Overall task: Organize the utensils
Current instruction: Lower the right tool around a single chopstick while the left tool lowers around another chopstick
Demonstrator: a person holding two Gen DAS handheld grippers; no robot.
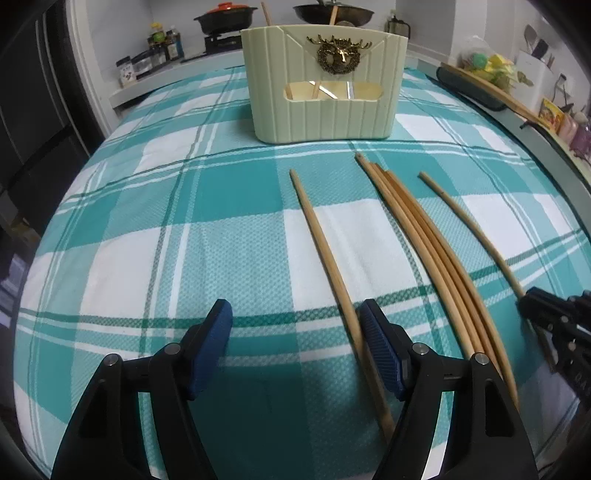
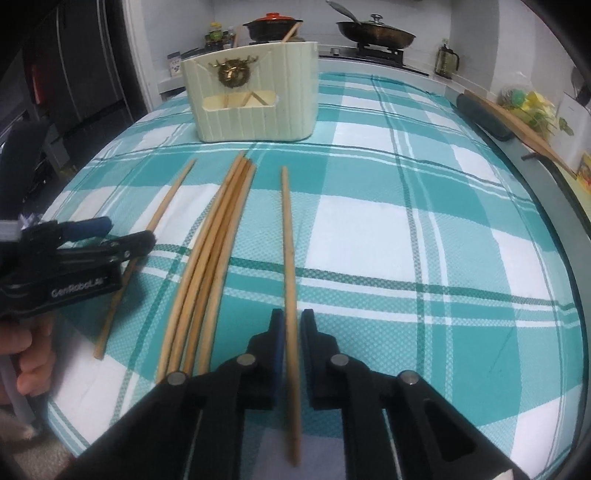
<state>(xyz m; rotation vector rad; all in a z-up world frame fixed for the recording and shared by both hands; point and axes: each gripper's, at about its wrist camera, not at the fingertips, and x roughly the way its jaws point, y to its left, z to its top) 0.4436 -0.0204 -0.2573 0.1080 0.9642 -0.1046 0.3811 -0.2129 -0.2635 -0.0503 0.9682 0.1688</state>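
Several wooden chopsticks lie on the teal plaid cloth in front of a pale green utensil holder (image 1: 320,83), also in the right wrist view (image 2: 255,92). My left gripper (image 1: 295,325) is open above the cloth; the leftmost single chopstick (image 1: 325,251) runs just inside its right finger. My right gripper (image 2: 292,328) has its jaws narrowly around the rightmost single chopstick (image 2: 288,240), which lies on the cloth; contact is not clear. A bundle of several chopsticks (image 2: 218,236) lies between the two singles. The left gripper (image 2: 110,236) also shows in the right wrist view, over the leftmost chopstick (image 2: 162,210).
The holder has chopsticks standing inside it. Behind the table a stove carries a red-lidded pot (image 2: 273,24) and a wok (image 2: 375,31). Jars (image 1: 162,48) stand at the back left. A dark tray and wooden stick (image 2: 517,122) lie along the right table edge (image 2: 554,206).
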